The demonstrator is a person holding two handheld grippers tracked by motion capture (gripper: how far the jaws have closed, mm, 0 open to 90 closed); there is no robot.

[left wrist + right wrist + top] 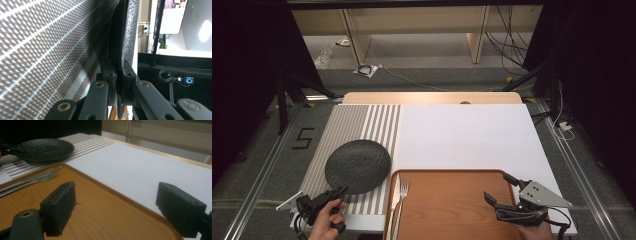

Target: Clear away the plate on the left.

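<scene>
A black textured plate (357, 166) lies on a striped placemat (362, 122) at the table's left. My left gripper (340, 191) is shut on the plate's near rim. In the left gripper view the two jaws clamp the plate (128, 35) edge-on, with my left gripper (119, 73) beside the placemat (50, 50). My right gripper (497, 186) stands open over the right part of a wooden tray (452, 210), nothing between its fingers. In the right gripper view my right gripper (120, 210) hovers just above the tray (100, 202), and the plate (42, 148) shows at far left.
A fork (402, 192) and another piece of cutlery lie along the tray's left edge; the fork (46, 178) also shows in the right gripper view. A white sheet (462, 135) covers the table's middle and right. Dark stands flank the table.
</scene>
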